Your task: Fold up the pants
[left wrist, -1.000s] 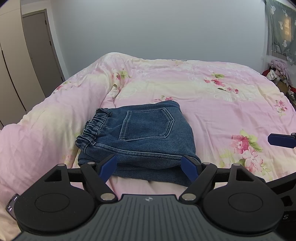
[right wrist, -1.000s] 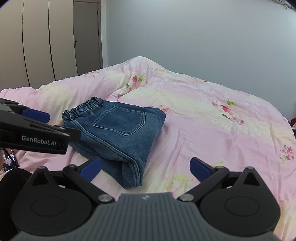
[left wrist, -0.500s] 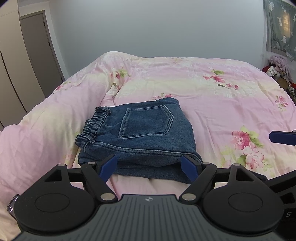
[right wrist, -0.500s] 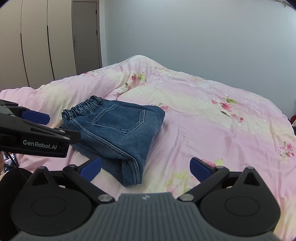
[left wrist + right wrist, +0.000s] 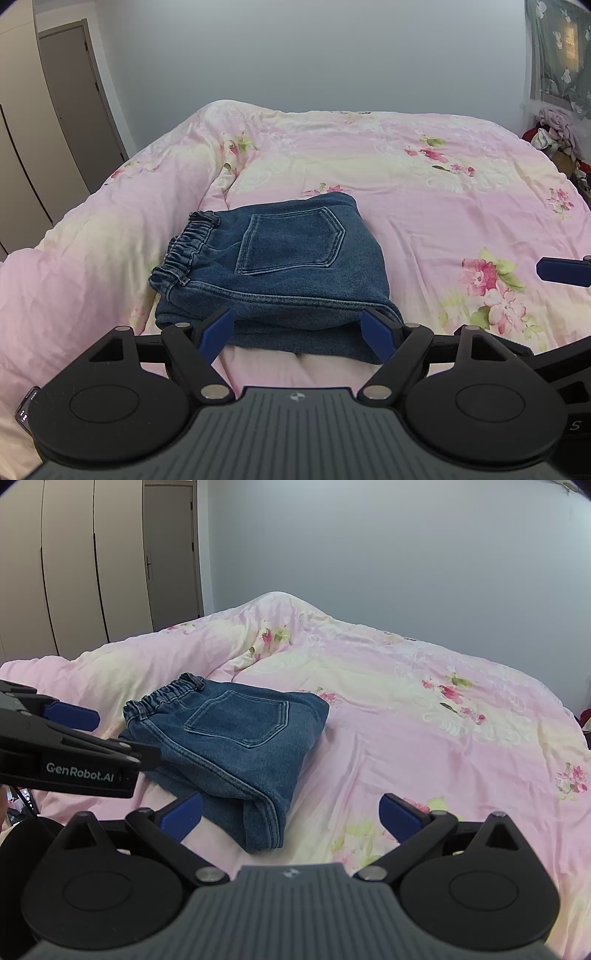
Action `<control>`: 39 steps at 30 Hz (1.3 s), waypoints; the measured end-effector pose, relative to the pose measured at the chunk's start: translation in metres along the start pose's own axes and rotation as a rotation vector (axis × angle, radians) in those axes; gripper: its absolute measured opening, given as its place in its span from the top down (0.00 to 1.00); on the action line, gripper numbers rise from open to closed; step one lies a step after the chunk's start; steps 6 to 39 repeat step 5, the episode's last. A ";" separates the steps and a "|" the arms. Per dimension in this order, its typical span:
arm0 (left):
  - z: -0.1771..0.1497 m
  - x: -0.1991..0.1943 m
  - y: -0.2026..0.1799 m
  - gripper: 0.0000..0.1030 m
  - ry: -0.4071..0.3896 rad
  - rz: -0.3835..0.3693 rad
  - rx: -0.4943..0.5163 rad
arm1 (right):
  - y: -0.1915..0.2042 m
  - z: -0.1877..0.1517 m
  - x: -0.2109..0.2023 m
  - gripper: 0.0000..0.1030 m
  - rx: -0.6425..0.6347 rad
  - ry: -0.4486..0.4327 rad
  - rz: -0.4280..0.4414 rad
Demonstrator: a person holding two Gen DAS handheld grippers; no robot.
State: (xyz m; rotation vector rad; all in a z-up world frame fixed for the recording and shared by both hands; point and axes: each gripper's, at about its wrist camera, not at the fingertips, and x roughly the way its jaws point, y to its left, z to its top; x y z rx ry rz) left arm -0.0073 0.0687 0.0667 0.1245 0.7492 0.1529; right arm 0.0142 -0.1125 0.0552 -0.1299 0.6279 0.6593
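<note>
Blue denim pants (image 5: 280,266) lie folded into a compact stack on the pink floral bed, back pocket up and the elastic waistband at the left. My left gripper (image 5: 299,332) hovers open just before the stack's near edge, nothing between its blue fingertips. From the right wrist view the same pants (image 5: 236,742) sit ahead and to the left. My right gripper (image 5: 291,814) is open too, its left fingertip beside the stack's near corner, holding nothing. The left gripper's arm (image 5: 66,753) shows at the left edge there.
The pink flowered duvet (image 5: 424,192) covers the whole bed, bunched into a ridge at the far left. Wardrobe doors (image 5: 74,565) and a room door stand behind on the left. A pile of clothes (image 5: 554,129) sits past the bed's right side.
Both grippers have risen and pulled back a little from the folded pants; the stack lies still and both stay open.
</note>
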 end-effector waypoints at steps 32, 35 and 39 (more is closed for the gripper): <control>0.001 0.000 -0.005 0.11 -0.007 0.000 0.014 | 0.000 0.001 0.000 0.05 0.000 0.003 -0.004; 0.001 0.000 -0.005 0.11 -0.007 0.000 0.014 | 0.000 0.001 0.000 0.05 0.000 0.003 -0.004; 0.001 0.000 -0.005 0.11 -0.007 0.000 0.014 | 0.000 0.001 0.000 0.05 0.000 0.003 -0.004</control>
